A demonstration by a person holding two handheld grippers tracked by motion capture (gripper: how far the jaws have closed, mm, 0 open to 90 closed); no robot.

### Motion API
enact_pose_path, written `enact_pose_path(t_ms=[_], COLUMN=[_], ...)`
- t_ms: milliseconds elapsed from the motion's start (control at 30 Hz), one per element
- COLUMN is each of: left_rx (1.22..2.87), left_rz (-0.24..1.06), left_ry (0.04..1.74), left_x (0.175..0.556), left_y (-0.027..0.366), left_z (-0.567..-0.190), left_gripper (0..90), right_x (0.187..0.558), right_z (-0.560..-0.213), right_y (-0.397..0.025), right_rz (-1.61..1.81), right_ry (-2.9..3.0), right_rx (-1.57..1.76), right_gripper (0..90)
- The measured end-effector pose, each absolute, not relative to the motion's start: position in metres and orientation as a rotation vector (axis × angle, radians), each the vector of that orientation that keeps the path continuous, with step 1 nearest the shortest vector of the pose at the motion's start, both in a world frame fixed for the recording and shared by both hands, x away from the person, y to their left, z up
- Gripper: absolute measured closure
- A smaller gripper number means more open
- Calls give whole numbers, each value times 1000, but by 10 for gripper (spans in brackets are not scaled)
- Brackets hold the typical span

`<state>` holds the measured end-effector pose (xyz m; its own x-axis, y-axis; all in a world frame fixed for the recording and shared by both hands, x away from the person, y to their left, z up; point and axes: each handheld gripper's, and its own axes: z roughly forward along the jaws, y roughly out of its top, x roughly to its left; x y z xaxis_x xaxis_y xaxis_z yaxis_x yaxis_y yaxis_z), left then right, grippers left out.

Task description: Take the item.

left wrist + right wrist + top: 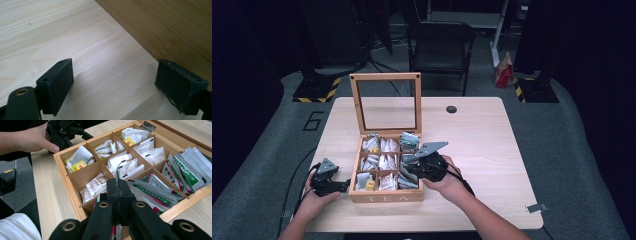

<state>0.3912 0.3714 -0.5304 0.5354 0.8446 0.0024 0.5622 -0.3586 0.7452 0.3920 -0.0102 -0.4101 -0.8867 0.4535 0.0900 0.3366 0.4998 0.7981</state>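
An open wooden tea box (384,197) with 9 compartments is seen mid-bench (482,150), where the right hand-held gripper (117,182) is clamped on a sachet edge (117,175) above its near-right compartment, while the left hand-held gripper (115,82) is held wide beside its left wall.

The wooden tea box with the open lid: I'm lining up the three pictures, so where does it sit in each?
High view: the wooden tea box stands mid-table, glass-paned lid upright, between both hands.
Left gripper view: its plain wooden side wall fills the upper right.
Right gripper view: its open compartments of sachets span the centre.
Shared landmark: the pale wooden table under the box.
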Motion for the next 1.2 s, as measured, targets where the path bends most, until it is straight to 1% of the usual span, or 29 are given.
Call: enact_pose_path(t_ms=[500, 1200], left_rx=[2070, 2063], left_rz=[499, 506], left_ry=[1137, 1137], left_x=[391, 391], left_y=[372, 371], left_z=[-530, -530], left_gripper=[144, 144], right_x=[393, 401], right_z=[-397, -394], right_y=[-14, -38], right_rz=[1370, 1360], right_ry=[2580, 2523], right_rx=[683, 766], right_gripper=[900, 900])
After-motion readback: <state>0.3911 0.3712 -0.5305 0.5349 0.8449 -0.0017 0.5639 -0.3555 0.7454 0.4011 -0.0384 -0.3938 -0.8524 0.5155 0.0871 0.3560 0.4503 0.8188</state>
